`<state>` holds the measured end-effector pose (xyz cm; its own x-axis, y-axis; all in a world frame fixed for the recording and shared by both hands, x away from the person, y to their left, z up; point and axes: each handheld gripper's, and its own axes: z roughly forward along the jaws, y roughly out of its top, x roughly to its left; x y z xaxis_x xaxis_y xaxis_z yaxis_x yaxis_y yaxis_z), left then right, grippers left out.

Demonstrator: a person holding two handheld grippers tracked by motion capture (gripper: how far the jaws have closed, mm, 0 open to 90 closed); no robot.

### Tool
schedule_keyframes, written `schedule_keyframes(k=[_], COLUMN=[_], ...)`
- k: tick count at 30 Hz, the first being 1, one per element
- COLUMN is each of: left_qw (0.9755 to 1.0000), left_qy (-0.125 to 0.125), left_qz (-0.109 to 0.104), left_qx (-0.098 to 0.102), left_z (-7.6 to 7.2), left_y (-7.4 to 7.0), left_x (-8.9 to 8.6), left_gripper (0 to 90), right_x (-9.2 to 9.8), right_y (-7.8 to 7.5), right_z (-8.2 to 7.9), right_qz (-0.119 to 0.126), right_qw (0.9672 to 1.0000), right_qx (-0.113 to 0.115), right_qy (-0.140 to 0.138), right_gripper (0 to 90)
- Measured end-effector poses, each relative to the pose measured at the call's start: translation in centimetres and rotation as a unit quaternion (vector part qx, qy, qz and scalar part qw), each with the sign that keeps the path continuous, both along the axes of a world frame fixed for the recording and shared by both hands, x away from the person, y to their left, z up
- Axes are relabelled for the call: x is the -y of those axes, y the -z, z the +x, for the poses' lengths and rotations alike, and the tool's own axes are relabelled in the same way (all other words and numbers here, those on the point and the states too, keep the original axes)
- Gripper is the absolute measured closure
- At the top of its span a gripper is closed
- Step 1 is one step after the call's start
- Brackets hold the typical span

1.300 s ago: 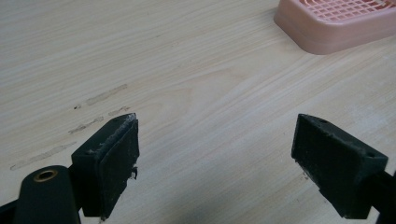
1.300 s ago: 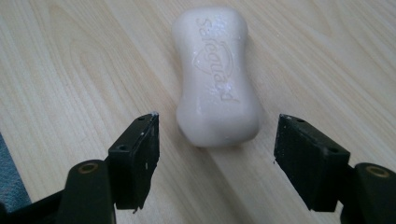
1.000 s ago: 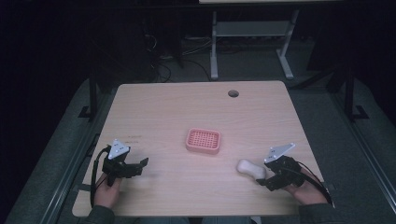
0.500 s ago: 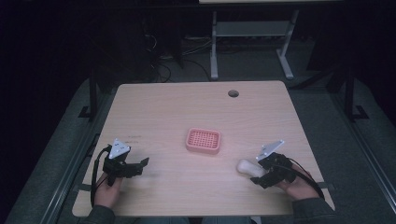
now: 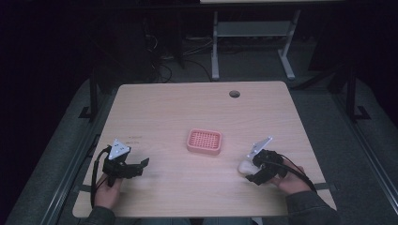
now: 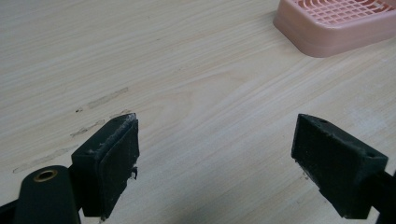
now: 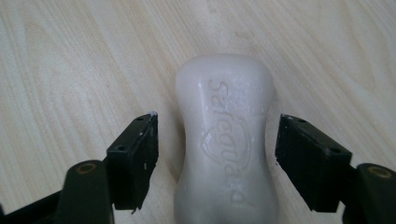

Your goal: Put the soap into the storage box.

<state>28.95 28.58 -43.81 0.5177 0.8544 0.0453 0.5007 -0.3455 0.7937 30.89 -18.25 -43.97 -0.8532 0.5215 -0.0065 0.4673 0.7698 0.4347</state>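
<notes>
Now the right gripper (image 7: 217,144) is around the soap (image 7: 224,140).
Its jaws have just been closing but don't touch it yet; the soap lies near the pink dish (image 5: 204,141). The left gripper (image 6: 217,154) is spread wide.

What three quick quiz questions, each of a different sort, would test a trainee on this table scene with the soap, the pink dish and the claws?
1. True or false: the right claw already pinches the soap bar.
2. What lies mid-table? A) pink soap dish B) sponge C) cup
3. What word is moulded into the bar?

Key
1. False: it straddles the bar, gaps either side, jaws just closing.
2. A
3. Safeguard
</notes>
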Motion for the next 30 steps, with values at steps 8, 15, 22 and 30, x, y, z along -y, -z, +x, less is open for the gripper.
schedule_keyframes(k=[8, 15, 22, 30], left_qw=[1.0, 1.0, 1.0, 1.0], left_qy=[0.0, -0.001, -0.001, -0.003], left_qz=[0.0, -0.001, -0.001, -0.002], left_qx=[0.0, 0.0, 0.0, -0.001], left_z=[0.0, 0.0, 0.0, 0.1], left_y=[0.0, 0.0, 0.0, 0.0], left_x=[0.0, 0.0, 0.0, -0.1], left_gripper=[14.7, 14.7, 14.7, 14.7], right_x=[-0.2, -0.2, -0.6, -0.8], right_y=[0.5, 0.7, 0.6, 0.6], right_z=[0.9, 1.1, 1.4, 1.6], right_qz=[-0.02, -0.025, -0.043, -0.048], right_qw=[0.9997, 0.9994, 0.9983, 0.9979], right_qx=[-0.016, -0.022, -0.038, -0.041], right_qy=[-0.005, -0.009, -0.003, -0.01], right_gripper=[42.7, 43.1, 40.3, 36.9])
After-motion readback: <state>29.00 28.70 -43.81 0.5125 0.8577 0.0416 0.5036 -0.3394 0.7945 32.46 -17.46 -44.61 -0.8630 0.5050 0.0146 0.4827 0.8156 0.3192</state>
